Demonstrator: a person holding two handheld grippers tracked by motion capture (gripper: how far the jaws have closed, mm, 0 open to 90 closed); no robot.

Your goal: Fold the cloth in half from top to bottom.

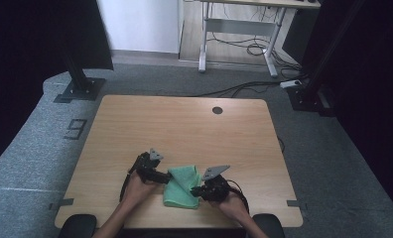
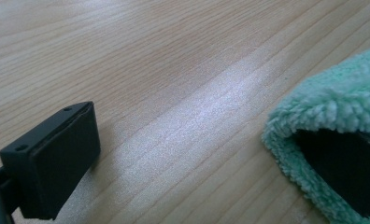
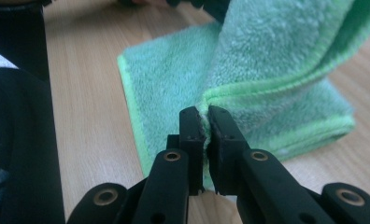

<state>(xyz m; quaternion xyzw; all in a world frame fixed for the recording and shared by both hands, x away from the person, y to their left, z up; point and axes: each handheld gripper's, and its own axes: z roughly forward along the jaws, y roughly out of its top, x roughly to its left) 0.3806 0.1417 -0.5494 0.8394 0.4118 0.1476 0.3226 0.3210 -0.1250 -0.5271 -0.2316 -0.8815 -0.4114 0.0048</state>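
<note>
Low centre of the high view: right claw (image 3: 205,122) clenched on green cloth (image 3: 272,60) edge; left claw (image 2: 188,154) spread, one jaw hidden inside the cloth fold.

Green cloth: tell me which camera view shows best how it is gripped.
The right gripper view: the right gripper pinches the green cloth by a folded edge. The high view shows the cloth small between both grippers; the left gripper view shows its fuzzy edge draped over one jaw.
</note>
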